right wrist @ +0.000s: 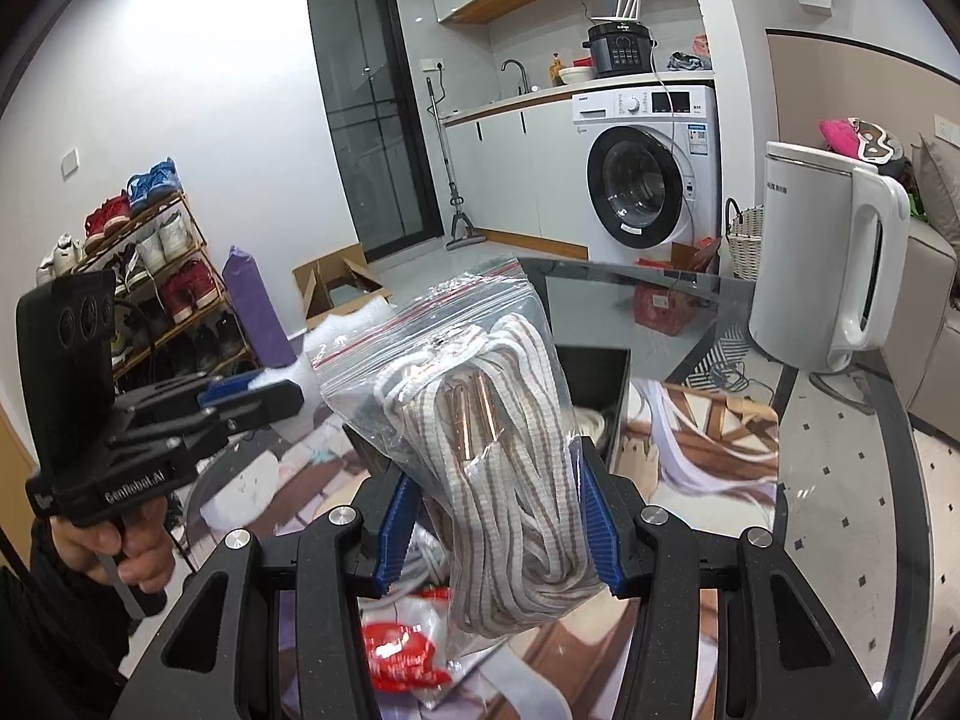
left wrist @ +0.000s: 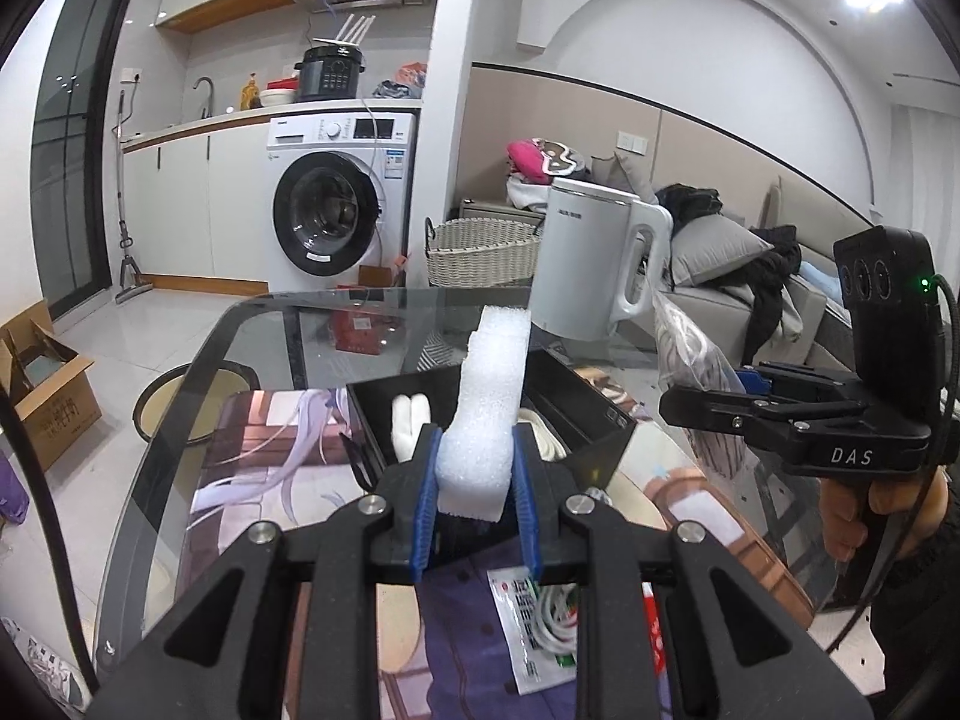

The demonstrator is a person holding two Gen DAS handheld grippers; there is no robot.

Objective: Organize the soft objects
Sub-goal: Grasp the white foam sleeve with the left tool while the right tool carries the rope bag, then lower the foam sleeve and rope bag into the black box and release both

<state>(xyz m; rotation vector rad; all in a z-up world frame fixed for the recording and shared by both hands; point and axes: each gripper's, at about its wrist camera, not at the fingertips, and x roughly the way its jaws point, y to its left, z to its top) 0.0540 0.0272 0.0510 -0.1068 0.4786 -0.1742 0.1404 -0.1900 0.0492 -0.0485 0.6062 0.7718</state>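
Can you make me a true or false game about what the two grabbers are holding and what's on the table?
1. The left gripper squeezes a white foam piece. True.
2. The right gripper holds nothing. False: it is shut on a clear zip bag of striped laces.
3. The black box on the table has a lid on it. False: it is open, with white things inside.
4. A white kettle stands on the glass table. True.
5. The foam piece lies flat in the box. False: it is held up above it.
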